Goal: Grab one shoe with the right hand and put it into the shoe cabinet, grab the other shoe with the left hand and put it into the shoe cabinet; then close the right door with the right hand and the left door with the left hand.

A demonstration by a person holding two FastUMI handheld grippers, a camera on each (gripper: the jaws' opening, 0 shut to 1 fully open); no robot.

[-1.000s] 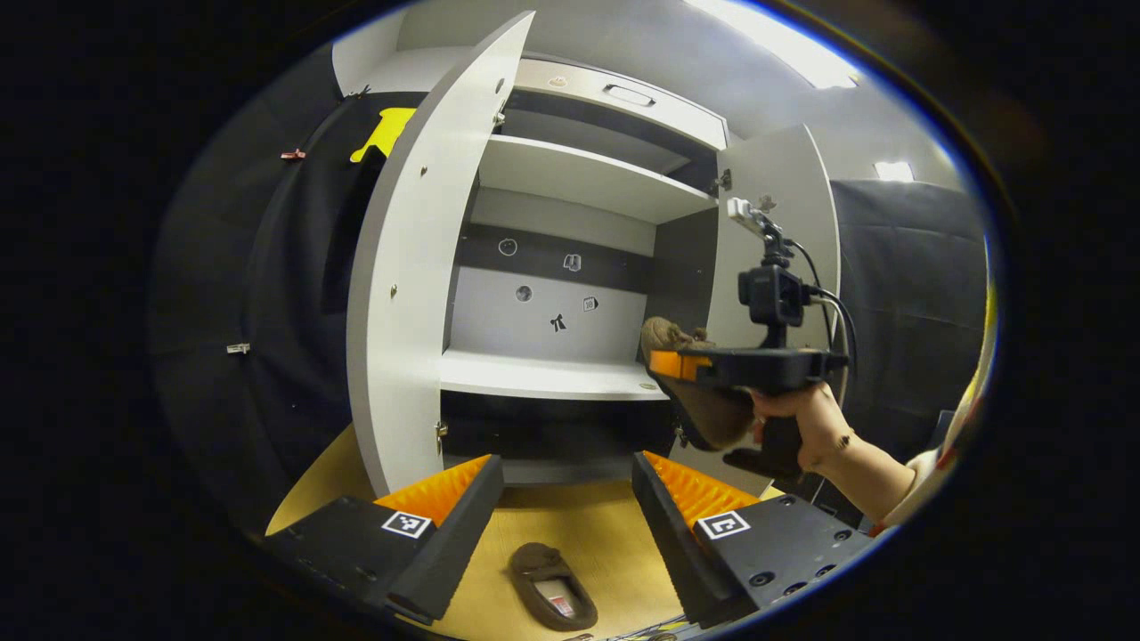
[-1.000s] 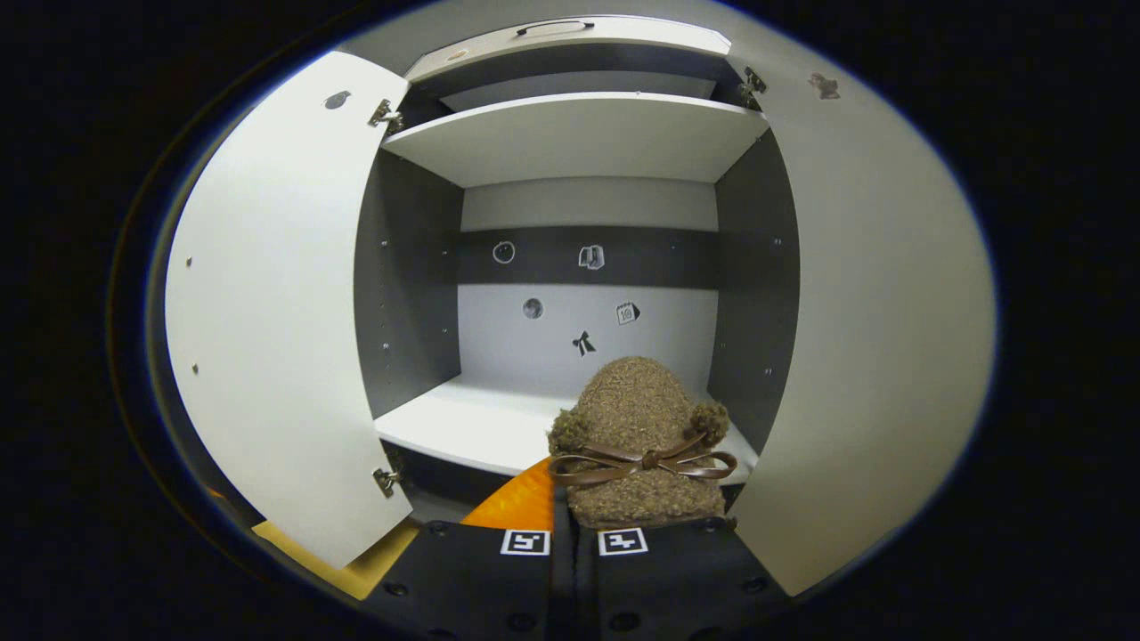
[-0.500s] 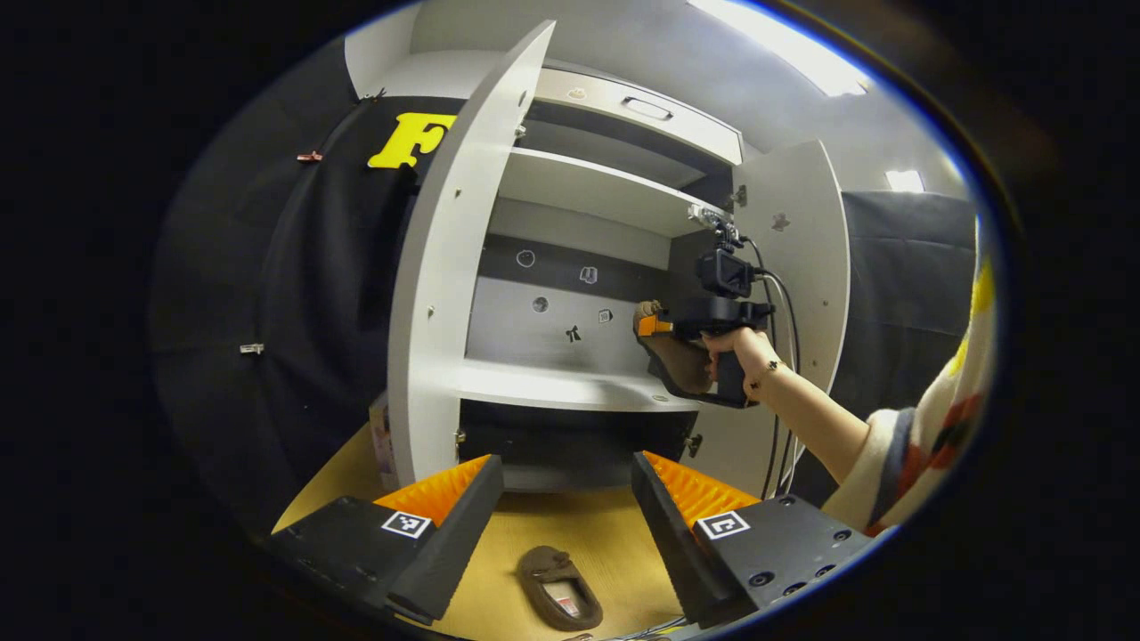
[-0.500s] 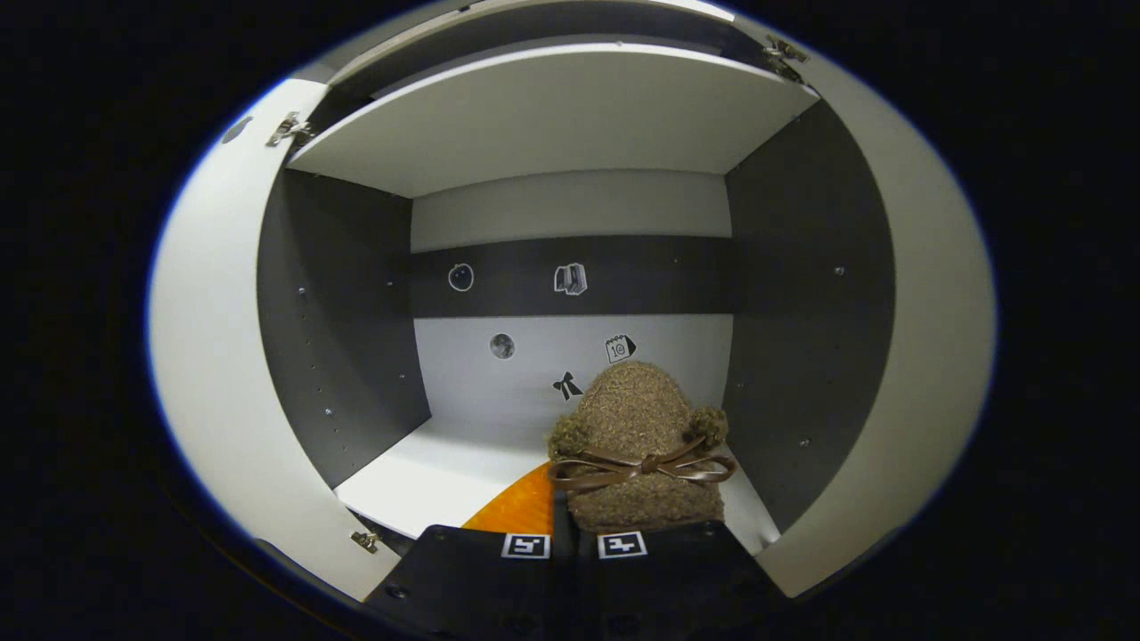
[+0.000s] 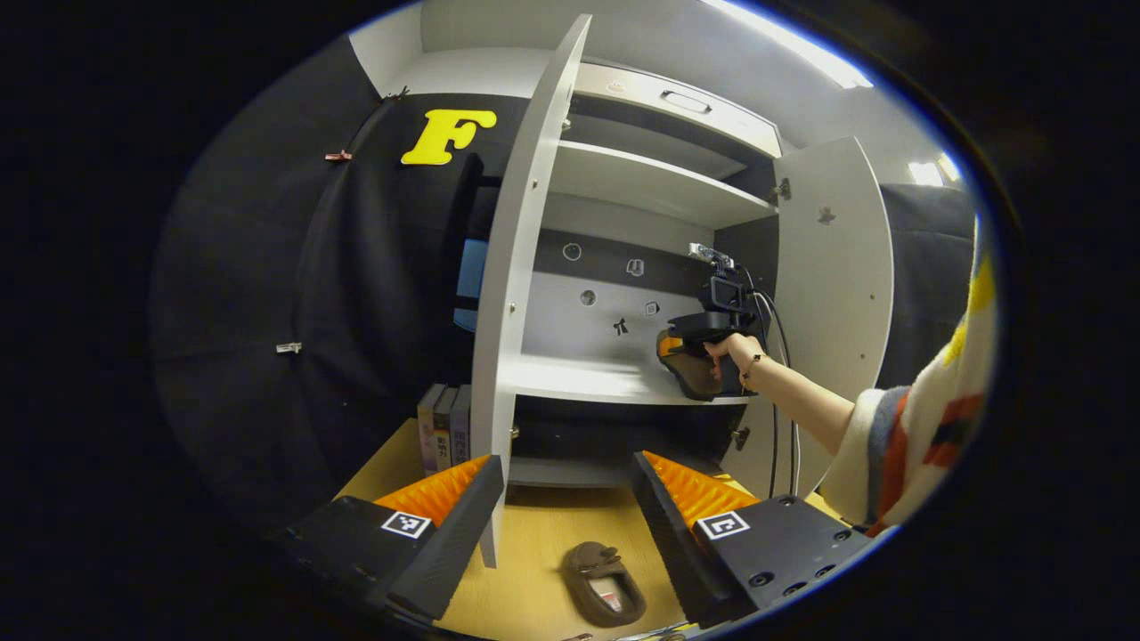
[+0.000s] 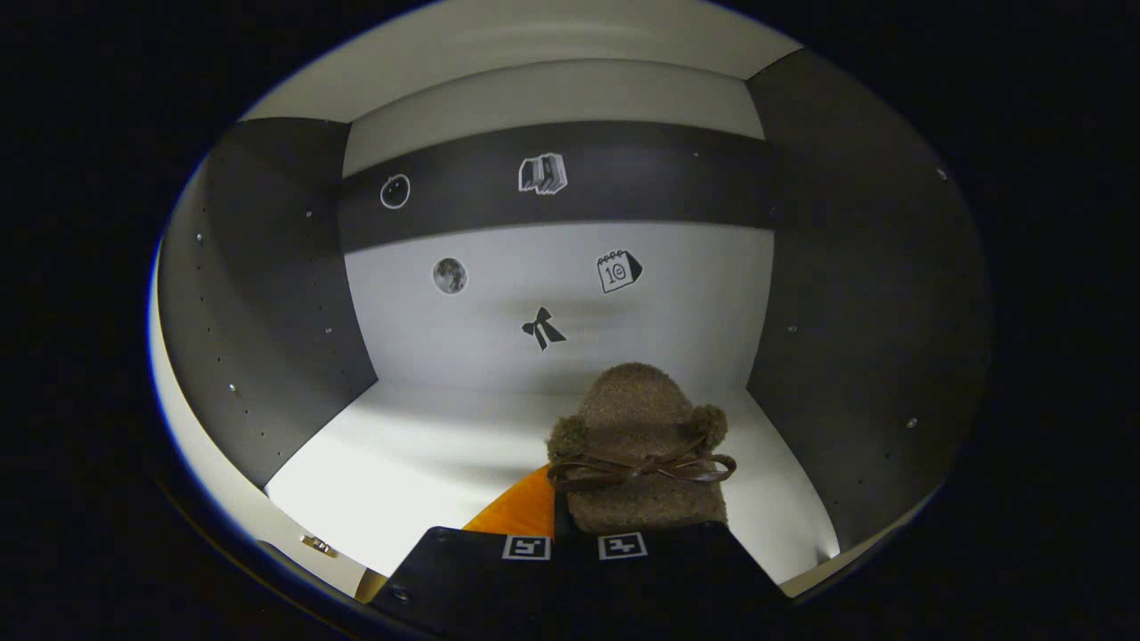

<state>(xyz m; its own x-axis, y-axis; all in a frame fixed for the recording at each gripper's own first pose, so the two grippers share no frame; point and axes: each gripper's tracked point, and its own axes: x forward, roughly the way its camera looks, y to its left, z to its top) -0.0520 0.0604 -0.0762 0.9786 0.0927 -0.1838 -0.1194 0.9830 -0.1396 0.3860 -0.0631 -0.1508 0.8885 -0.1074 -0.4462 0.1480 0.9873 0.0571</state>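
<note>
My right gripper point(image 6: 574, 525) has its fingers pinching the heel of the fuzzy brown shoe point(image 6: 637, 445), toe aimed at the back wall, over the right end of the cabinet shelf point(image 6: 419, 463). I should lower until the sole lies flat, then let go. My left gripper point(image 5: 561, 499) waits with fingers spread above the other shoe point(image 5: 606, 583) on the floor point(image 5: 534, 552).

Bright ceiling lights point(image 5: 793, 62) overhead; sharp focus, strong fisheye bending at edges.
</note>
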